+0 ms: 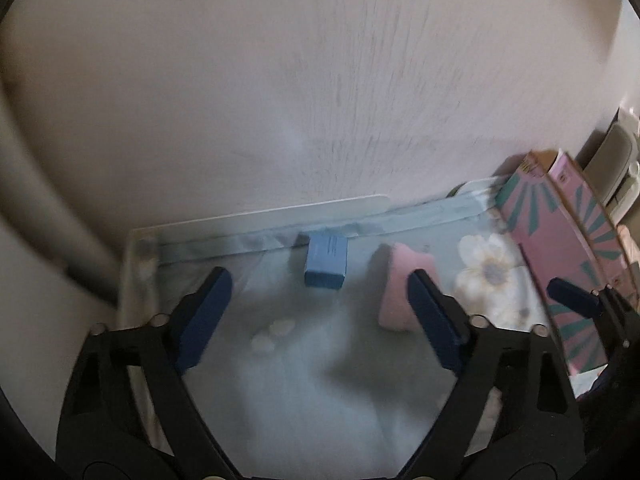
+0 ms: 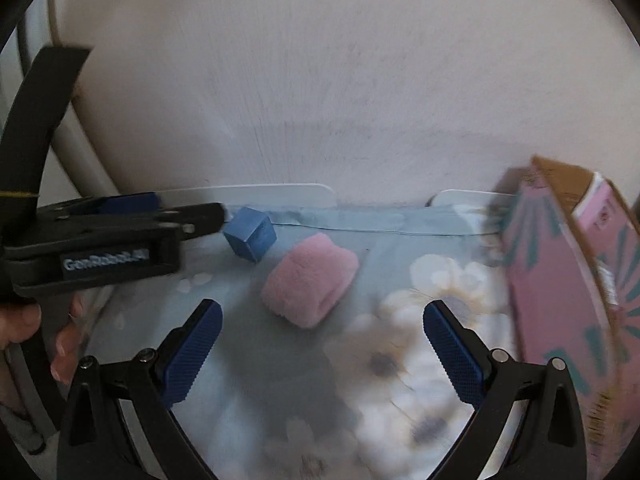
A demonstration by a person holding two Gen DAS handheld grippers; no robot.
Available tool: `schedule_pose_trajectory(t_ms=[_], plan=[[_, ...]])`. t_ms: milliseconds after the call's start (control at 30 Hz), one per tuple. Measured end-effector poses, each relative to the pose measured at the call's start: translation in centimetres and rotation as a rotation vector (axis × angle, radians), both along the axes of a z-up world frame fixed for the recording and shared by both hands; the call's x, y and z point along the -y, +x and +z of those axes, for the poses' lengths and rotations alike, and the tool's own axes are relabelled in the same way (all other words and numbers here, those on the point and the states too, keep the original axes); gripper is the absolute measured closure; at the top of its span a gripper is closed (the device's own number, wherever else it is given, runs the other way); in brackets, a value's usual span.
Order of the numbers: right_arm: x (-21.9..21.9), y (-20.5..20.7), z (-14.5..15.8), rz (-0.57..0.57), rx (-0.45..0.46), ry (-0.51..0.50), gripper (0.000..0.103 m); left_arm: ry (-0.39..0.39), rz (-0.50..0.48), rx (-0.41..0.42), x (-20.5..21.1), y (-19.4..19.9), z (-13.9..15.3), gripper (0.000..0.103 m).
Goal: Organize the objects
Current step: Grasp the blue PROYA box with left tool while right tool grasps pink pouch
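Both tongs are wide open and holding nothing. The left tongs [image 1: 320, 320] point at the small blue box [image 1: 326, 262] lying just ahead of them on the flowered tabletop [image 2: 400, 320], probably lining up a grab. The right tongs [image 2: 322, 344] face the fluffy pink roll [image 2: 310, 280] the same way. Off to their right stands a pink carton [image 2: 560, 280], open on top, so I'd guess that's where stuff goes.

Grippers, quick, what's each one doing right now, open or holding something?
Left gripper: open, nothing between its fingers; the blue box lies ahead of it.
Right gripper: open, empty; the pink fuzzy roll lies just ahead.
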State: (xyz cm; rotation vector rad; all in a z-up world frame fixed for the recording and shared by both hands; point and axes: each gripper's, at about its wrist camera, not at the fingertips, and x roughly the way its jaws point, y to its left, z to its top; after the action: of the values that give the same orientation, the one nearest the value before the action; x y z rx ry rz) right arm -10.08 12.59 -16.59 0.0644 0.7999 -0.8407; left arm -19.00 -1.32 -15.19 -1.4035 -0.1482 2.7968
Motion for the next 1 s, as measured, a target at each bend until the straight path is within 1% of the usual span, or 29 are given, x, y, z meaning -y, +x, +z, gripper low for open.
schedule_pose_trajectory(t_ms=[100,133,167,200,267,300,333,367,400,467,533,600,667,700,767,833,1000], plan=[[1.4,1.4,-1.6,-0.011,-0.018,-0.007,0.004,0.001,-0.036,0.019,0.0,-2.3,-2.4,0.02],[1.8,1.8,-2.0,-0.013,-0.022,-0.008,0.005,0.007,-0.045,0.029,0.0,-2.9,-3.1,0.026],[2.3,2.2,-2.5,-0.014,-0.029,-0.008,0.006,0.013,-0.053,0.039,0.1,-3.5,-3.8,0.029],[2.8,2.5,-2.8,-0.02,-0.035,-0.009,0.007,0.021,-0.064,0.055,0.2,-4.2,-4.7,0.032],[3.6,2.8,-3.2,-0.026,-0.034,-0.005,0.009,0.032,-0.076,0.073,0.2,-5.0,-5.9,0.033],[4.0,2.9,-3.4,-0.03,-0.033,-0.002,0.01,0.035,-0.084,0.084,0.1,-5.4,-6.5,0.037],[4.2,3.0,-3.5,-0.029,-0.034,-0.002,0.013,0.035,-0.089,0.091,0.1,-5.6,-6.9,0.042],[4.5,3.1,-3.7,-0.026,-0.039,-0.001,0.02,0.035,-0.094,0.096,0.0,-5.8,-7.2,0.043],[4.7,3.2,-3.8,-0.022,-0.045,0.003,0.023,0.036,-0.098,0.103,0.0,-6.0,-7.5,0.046],[5.0,3.3,-4.0,-0.005,-0.045,0.015,0.033,0.04,-0.103,0.111,0.0,-6.3,-7.9,0.052],[5.0,3.2,-4.0,0.013,-0.04,0.021,0.042,0.042,-0.109,0.126,-0.2,-6.6,-8.4,0.062],[4.9,3.0,-3.9,0.025,-0.037,0.017,0.046,0.035,-0.113,0.126,-0.4,-6.7,-8.7,0.065],[5.0,2.7,-3.6,0.037,-0.028,0.022,0.053,0.031,-0.114,0.126,-0.6,-6.8,-8.7,0.069],[5.0,2.6,-3.4,0.042,-0.023,0.024,0.055,0.035,-0.115,0.127,-0.7,-6.9,-8.8,0.07],[5.1,2.3,-3.0,0.051,-0.019,0.025,0.062,0.036,-0.11,0.127,-0.8,-6.9,-8.8,0.07],[5.3,2.0,-2.7,0.057,-0.019,0.032,0.067,0.043,-0.105,0.123,-0.8,-6.8,-8.8,0.071],[4.9,1.0,-1.0,0.078,-0.018,0.025,0.068,0.049,-0.093,0.11,-1.1,-6.3,-8.1,0.071]])
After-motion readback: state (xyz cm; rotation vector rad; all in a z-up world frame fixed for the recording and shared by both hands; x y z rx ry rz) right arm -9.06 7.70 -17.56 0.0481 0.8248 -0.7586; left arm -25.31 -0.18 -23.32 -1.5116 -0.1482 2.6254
